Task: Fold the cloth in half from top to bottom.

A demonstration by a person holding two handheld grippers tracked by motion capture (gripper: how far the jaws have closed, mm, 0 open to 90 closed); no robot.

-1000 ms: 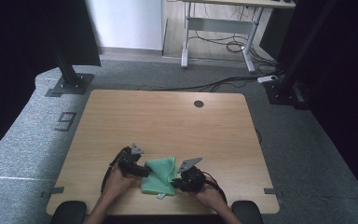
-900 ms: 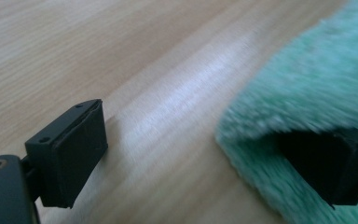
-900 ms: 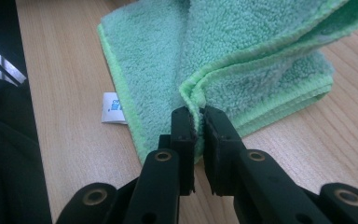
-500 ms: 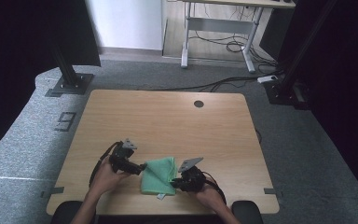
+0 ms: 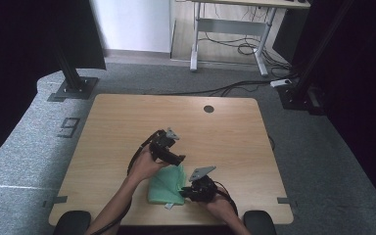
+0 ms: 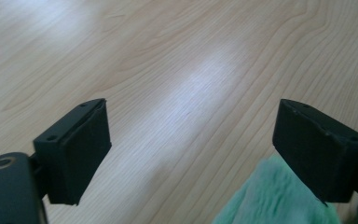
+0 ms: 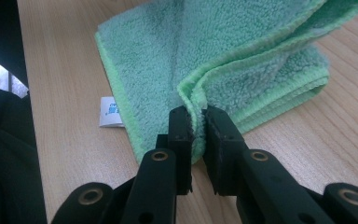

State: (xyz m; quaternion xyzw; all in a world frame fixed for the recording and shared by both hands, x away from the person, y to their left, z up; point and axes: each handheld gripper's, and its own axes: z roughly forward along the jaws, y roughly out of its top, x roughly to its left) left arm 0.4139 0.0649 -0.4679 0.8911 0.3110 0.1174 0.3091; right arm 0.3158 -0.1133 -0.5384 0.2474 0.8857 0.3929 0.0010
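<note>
At the near edge of the table (image 5: 122, 117), a green cloth (image 5: 165, 185) is seen lying folded, a small white label (image 7: 110, 111) sticking out from its side toward the person. The right gripper (image 7: 197, 122) is closed on a raised fold of the cloth: in the right gripper view, the two jaws are pressed together with a pinch of the hemmed edge between them, and the pinched layers are lifted clear of the layers below, which rest flat on the wood. The grip is judged to be taken at the hem because the stitched border gives a firmer hold than the loose pile, and because lifting one layer by its edge is how a fold is opened or turned over.

Just beyond the cloth, the left gripper (image 5: 169, 149) is held above the table by the person's left hand (image 5: 144, 166), at the cloth's far edge. Its jaws are spread wide and nothing is held between them; in the left gripper view, bare wood is seen between them and a corner of the cloth lies under the right-hand jaw. It is judged to be poised open so that a second point of the cloth can be taken, though no contact is made yet.

Farther off, the table is bare except for a round cable hole (image 5: 208, 108) near its far edge. Beyond it, grey carpet (image 5: 323, 147), dark stand bases and a desk frame (image 5: 227, 34) with cables are seen.
</note>
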